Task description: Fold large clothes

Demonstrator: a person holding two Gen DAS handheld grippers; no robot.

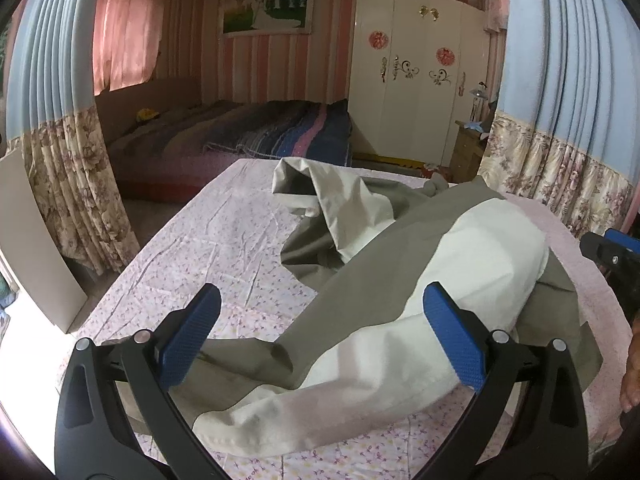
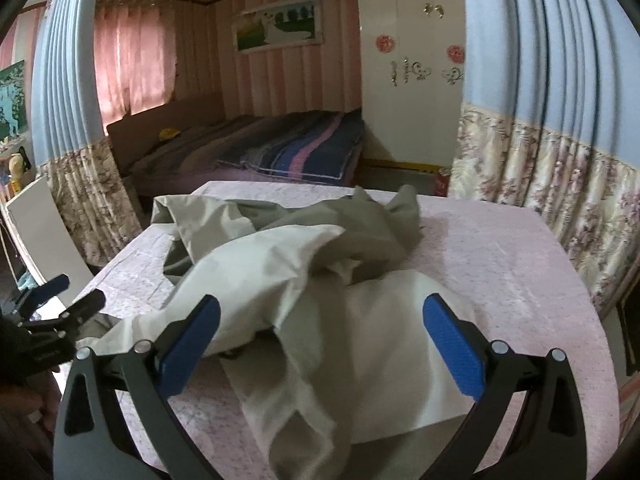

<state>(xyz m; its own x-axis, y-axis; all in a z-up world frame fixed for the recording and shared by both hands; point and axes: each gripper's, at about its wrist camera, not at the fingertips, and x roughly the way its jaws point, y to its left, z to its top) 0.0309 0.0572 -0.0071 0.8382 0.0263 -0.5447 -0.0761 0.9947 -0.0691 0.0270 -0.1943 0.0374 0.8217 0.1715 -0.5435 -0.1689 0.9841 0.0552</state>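
My two wrist views look forward low over the table (image 1: 224, 232), close; both share the crumpled garment (image 2: 304, 264) and far bed (image 2: 280, 152).

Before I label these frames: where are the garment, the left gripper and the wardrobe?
garment (image 1: 472, 248): left wrist view, on its pale panel.
left gripper (image 1: 320, 340): left wrist view, midway between its fingertips.
wardrobe (image 1: 420, 112): left wrist view, on a white door.

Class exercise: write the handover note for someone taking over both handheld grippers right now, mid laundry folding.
Left gripper: open, holding nothing, above the near end of the garment.
Right gripper: open, holding nothing, over the crumpled middle.
The olive and cream garment lies bunched and unfolded on the pink floral tablecloth, one sleeve-like end flopped toward the far edge.
Done: no fold visible.
Left: spread it flat, then fold.
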